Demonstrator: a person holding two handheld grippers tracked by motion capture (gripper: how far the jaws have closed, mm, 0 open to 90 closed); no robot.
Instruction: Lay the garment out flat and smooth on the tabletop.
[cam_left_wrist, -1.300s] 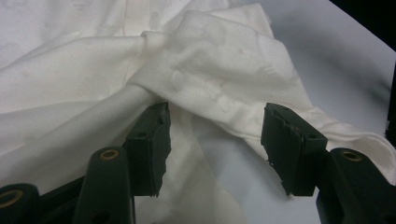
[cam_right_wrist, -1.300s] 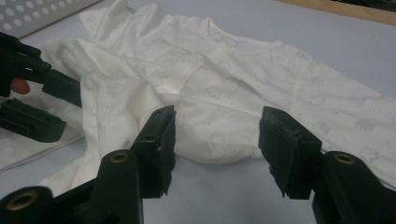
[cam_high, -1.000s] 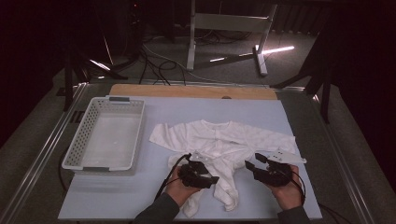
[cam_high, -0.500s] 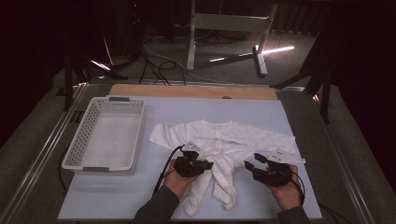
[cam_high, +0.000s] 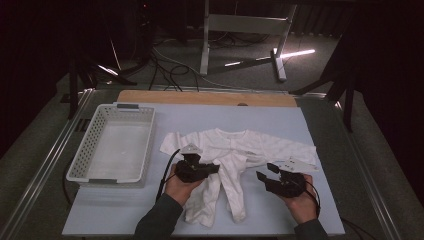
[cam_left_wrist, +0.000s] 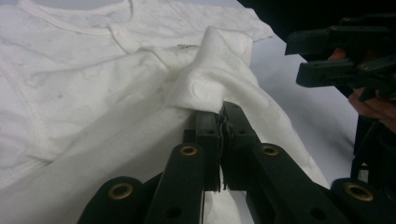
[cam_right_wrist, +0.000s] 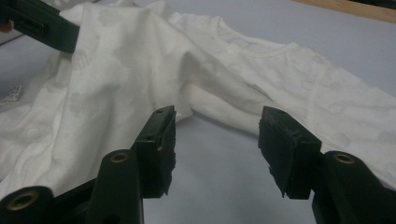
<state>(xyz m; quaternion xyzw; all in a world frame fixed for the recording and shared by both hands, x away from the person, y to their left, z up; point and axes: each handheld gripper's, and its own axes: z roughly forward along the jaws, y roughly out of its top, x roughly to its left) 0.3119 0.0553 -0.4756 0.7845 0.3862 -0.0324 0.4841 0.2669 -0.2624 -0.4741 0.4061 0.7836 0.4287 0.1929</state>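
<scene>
Pinching a fold of the white cotton baby romper (cam_high: 235, 150), your left gripper (cam_high: 212, 168) has its jaws pressed together on the cloth, which bunches up just above the fingertips in the left gripper view (cam_left_wrist: 210, 88); those jaws have just been closing, and the fabric sits between them. The garment lies spread on the pale blue tabletop (cam_high: 200, 117), near its front middle, with the sleeves out to either side and the two legs trailing toward you; the white plastic mesh basket (cam_high: 112, 150) stands just beside it on the left, with nothing in it. Your right gripper (cam_high: 266, 172) hangs beside the garment's right edge with its jaws spread and nothing between them; in the right gripper view (cam_right_wrist: 215, 140) the bare tabletop shows between the fingertips and the nearest cloth lies a little ahead. You seem to be at the start of a fold or a lift, with one side taken and the other not yet. The next move probably calls for you to bring the right gripper forward onto the near hem or sleeve edge, close on a single layer, and keep both grips level so the cloth does not twist.
</scene>
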